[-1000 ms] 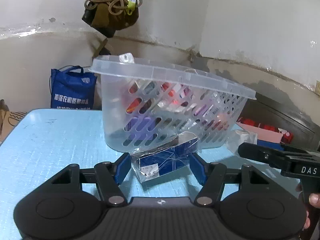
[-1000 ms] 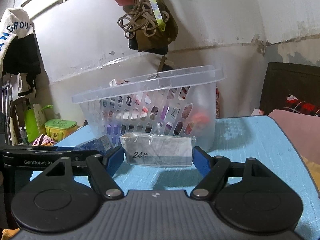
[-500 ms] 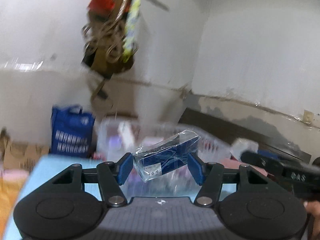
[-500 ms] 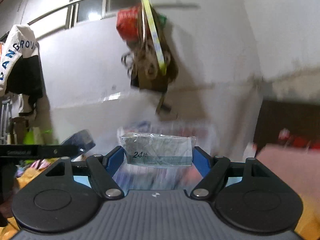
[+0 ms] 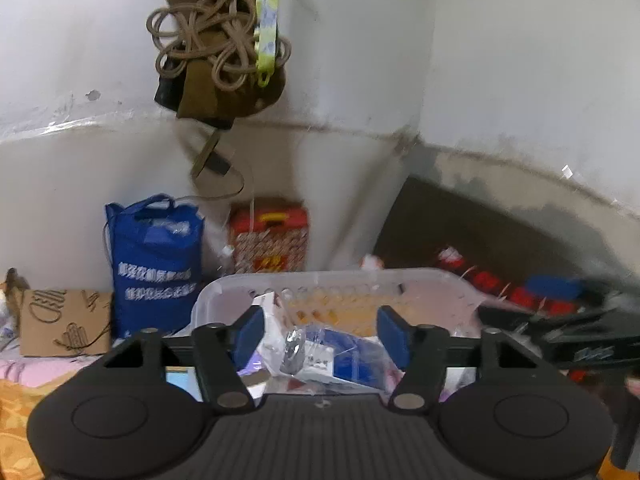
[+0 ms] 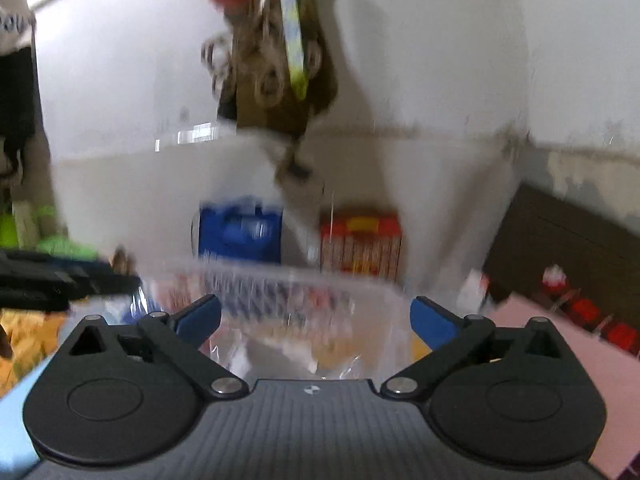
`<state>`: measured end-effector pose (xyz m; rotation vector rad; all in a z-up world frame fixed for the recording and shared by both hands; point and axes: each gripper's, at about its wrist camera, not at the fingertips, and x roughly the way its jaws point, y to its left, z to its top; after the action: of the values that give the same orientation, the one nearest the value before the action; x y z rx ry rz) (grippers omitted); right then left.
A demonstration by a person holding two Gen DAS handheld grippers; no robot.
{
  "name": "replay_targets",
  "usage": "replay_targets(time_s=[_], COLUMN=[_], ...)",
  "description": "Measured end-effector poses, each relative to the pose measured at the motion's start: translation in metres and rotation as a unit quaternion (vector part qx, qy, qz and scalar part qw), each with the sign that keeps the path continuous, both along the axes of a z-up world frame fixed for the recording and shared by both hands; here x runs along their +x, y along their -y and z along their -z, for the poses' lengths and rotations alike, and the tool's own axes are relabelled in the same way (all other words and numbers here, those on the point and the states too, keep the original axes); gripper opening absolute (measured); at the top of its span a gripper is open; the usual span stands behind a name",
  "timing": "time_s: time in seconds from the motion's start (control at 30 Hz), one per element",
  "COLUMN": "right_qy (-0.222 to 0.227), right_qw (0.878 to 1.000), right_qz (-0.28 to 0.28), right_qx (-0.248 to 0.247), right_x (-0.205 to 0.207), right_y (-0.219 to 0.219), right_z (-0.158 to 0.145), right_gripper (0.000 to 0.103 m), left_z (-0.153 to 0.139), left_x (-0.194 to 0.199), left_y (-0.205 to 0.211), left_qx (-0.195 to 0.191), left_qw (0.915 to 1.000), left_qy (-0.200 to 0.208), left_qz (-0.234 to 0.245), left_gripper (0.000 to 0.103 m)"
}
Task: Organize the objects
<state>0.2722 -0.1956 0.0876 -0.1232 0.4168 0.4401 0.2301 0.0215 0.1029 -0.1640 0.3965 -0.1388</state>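
Observation:
Over the clear plastic basket [image 5: 320, 280], my left gripper [image 5: 320, 334] has its jaws opening. The blue packet in clear wrap [image 5: 344, 356] lies tilted just below and between the blue pads [image 5: 249, 332], free of them, on the items in the basket. My right gripper [image 6: 316, 316] stands wide open above the same basket [image 6: 280, 276], which is blurred. A clear-wrapped packet [image 6: 320, 356] shows low between its fingers, loose. Each gripper also appears in the other's view: the right gripper [image 5: 580, 352] and the left gripper [image 6: 60, 280].
Behind the basket, on the floor by the wall, stand a blue tote bag [image 5: 156, 260], a red box [image 5: 270, 236] and a cardboard box [image 5: 60, 322]. A rope bundle [image 5: 216, 40] hangs on the wall above. The blue tabletop [image 6: 16, 400] shows at the lower left.
Both grippers rose from the tabletop to above the basket, each carrying its packet. Both sets of jaws then widened and the packets dropped out of the pads.

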Motion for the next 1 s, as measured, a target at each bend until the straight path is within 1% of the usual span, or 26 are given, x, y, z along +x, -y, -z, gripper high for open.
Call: replay_targets(time_s=[0.03,0.07,0.1,0.13,0.2,0.23,0.3,0.37,0.43,0.5,0.53,0.63,0.67,0.8,0.93,1.0], right_qy=[-0.005,0.007,0.015,0.015,0.009,0.002,-0.002,0.017,0.045,0.061,0.058,0.004,-0.004,-0.011,-0.033,-0.036], right_qw=[1.0,1.0,1.0,0.999,0.996,0.995,0.997,0.999,0.998,0.997,0.997,0.998,0.997,0.997,0.996,0.995], right_qz=[-0.006,-0.007,-0.004,-0.003,-0.02,-0.024,-0.017,0.01,0.038,0.052,0.053,0.06,0.063,0.071,0.067,0.07], right_qx=[-0.002,0.004,0.018,0.04,0.089,0.094,0.076,0.043,0.02,0.012,0.018,0.033,0.035,0.041,0.056,0.062], right_x=[-0.002,-0.011,-0.016,-0.022,-0.032,-0.034,-0.04,-0.053,-0.066,-0.077,-0.081,-0.079,-0.079,-0.081,-0.076,-0.077], right_y=[0.001,0.007,0.013,0.02,0.033,0.035,0.034,0.029,0.023,0.019,0.019,0.019,0.021,0.028,0.031,0.031], right_z=[0.003,0.005,0.005,0.005,0.005,0.006,0.007,0.009,0.012,0.016,0.016,0.01,0.008,0.002,-0.003,-0.003], right_gripper=[0.103,0.103,0.103,0.103,0.103,0.103,0.103,0.103,0.103,0.103,0.103,0.103,0.103,0.103,0.103,0.103], left_z=[0.0,0.0,0.0,0.001,0.005,0.007,0.012,0.015,0.017,0.018,0.018,0.014,0.011,0.004,0.0,-0.001], left_x=[-0.01,-0.018,-0.027,-0.034,-0.046,-0.051,-0.061,-0.066,-0.07,-0.07,-0.069,-0.07,-0.071,-0.067,-0.065,-0.065], left_y=[-0.003,-0.004,-0.005,-0.006,-0.007,-0.008,-0.01,-0.012,-0.012,-0.009,-0.007,-0.005,-0.003,0.001,0.002,0.002], left_qx=[-0.008,-0.014,-0.017,-0.019,-0.015,-0.011,-0.007,0.0,0.008,0.033,0.04,0.046,0.048,0.057,0.048,0.042], left_qw=[0.9999,0.9996,0.9993,0.9991,0.9988,0.9987,0.9979,0.998,0.9983,0.9979,0.9979,0.9982,0.9981,0.9982,0.9988,0.999], left_qy=[0.014,0.024,0.032,0.038,0.045,0.049,0.065,0.064,0.057,0.054,0.049,0.038,0.038,0.015,0.006,-0.001], left_qz=[0.006,0.008,0.008,0.006,0.008,0.004,-0.004,-0.002,-0.012,-0.012,-0.01,0.001,0.002,-0.006,-0.009,-0.014], left_gripper=[0.077,0.084,0.087,0.088,0.092,0.094,0.103,0.103,0.103,0.103,0.103,0.103,0.103,0.103,0.103,0.103])
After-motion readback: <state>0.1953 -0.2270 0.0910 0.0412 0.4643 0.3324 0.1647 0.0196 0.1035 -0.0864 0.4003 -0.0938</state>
